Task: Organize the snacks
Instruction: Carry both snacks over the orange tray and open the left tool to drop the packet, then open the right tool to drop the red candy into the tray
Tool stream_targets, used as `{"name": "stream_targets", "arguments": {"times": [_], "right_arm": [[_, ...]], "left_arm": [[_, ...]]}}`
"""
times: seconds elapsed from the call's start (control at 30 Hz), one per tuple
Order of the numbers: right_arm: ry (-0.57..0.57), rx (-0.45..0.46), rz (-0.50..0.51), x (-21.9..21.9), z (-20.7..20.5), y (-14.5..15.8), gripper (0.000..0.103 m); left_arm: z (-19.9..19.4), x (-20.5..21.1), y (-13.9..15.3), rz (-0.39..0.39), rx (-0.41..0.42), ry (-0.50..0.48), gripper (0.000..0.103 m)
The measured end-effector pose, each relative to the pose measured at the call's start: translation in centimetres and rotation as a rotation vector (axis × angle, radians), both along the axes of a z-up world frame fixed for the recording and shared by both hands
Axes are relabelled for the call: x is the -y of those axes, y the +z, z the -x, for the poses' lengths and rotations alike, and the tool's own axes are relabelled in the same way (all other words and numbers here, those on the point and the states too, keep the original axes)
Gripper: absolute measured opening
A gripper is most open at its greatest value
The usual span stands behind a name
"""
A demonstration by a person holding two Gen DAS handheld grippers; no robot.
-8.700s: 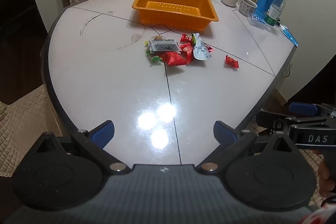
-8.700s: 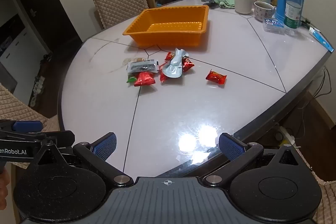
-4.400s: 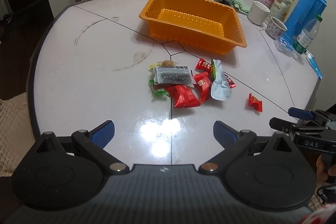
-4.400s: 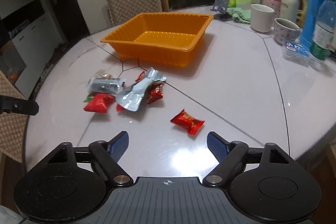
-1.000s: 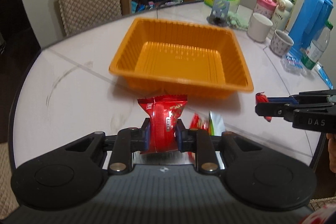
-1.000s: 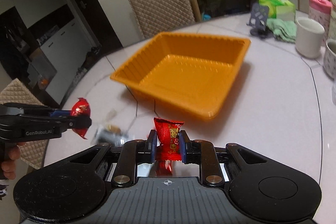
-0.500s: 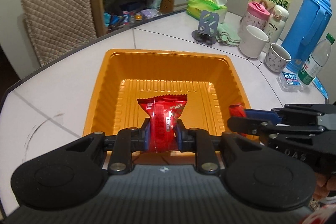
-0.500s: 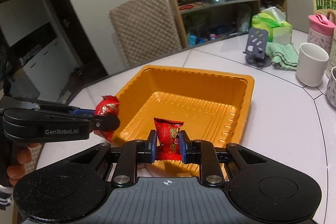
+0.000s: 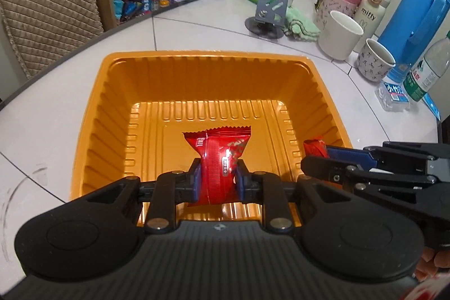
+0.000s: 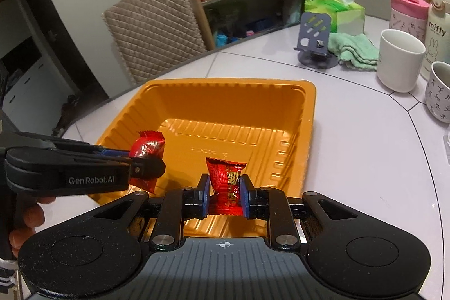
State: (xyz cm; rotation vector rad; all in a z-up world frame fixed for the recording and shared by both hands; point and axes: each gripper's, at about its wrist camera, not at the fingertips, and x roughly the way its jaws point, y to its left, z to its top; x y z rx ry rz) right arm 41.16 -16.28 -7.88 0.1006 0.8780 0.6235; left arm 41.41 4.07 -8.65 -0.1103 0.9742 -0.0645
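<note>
1. Two grippers hang above the orange tray (image 9: 92, 114), each clamped on a red snack packet.
2. The left gripper (image 9: 218, 180) pinches the larger red packet (image 9: 218, 156) at its waist between blue pads; the packet stands upright over the tray's ribbed floor.
3. The right gripper (image 10: 224, 194) squeezes a smaller red packet (image 10: 226, 182) the same way, above the tray's near right part.
4. In the left wrist view the right gripper comes in from the right edge, its packet's end showing red over the tray's right wall.
5. In the right wrist view the left gripper reaches in from the left, its packet above the tray's left side.
6. The tray sits on the white table (image 9: 197, 35), with nothing lying in it.
7. Beyond the tray, well apart, stand a white mug (image 9: 340, 38), a patterned cup (image 9: 375, 63), a blue thermos (image 9: 413, 21) and a phone stand (image 9: 267, 13).
</note>
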Motion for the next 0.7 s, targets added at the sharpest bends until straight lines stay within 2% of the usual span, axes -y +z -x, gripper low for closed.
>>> {"name": "stream_targets", "arguments": {"times": [0.17,0.27,0.7], "right_arm": [[-0.008,-0.010,0.003,-0.2,-0.4,-0.4,0.022],[-0.010,-0.016,0.000,-0.3,-0.6,-0.5,0.022],[-0.008,-0.032,-0.003,-1.2,-0.7,-0.8,0.023]], "left_arm": [[-0.7,0.0,-0.8,0.006,-0.018,-0.008,0.025],[-0.8,-0.2,-0.8,0.004,-0.014,-0.001,0.039],[0.1,-2.4,0.4,0.010,-0.008,0.063,0.040]]}}
